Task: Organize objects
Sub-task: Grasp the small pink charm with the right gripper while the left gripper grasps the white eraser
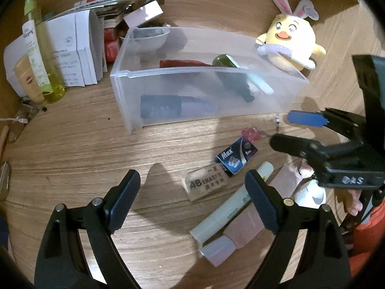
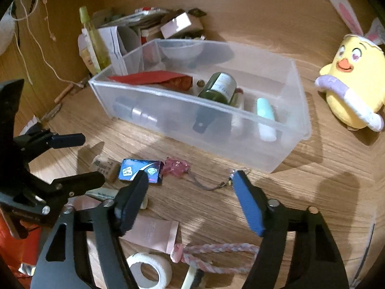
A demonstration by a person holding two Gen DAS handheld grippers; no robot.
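A translucent bin (image 1: 204,89) (image 2: 192,120) stands on the wooden desk and holds a green bottle (image 2: 217,88), a red packet and a mint tube. In front of it lie a 4B eraser (image 1: 207,184), a blue Max box (image 1: 237,155) (image 2: 140,169) and a pink charm (image 2: 176,166) on a thin chain. My left gripper (image 1: 192,187) is open above the desk, with the eraser below the gap between its fingers. My right gripper (image 2: 190,178) (image 1: 284,130) is open over the chain, touching nothing.
A pale green tube (image 1: 231,212), a pink sachet (image 2: 154,232), a white tape roll (image 2: 150,268) and a braided cord (image 2: 216,252) lie near me. A yellow plush chick (image 1: 288,43) sits right of the bin. Bottles and papers (image 1: 72,48) crowd the back left.
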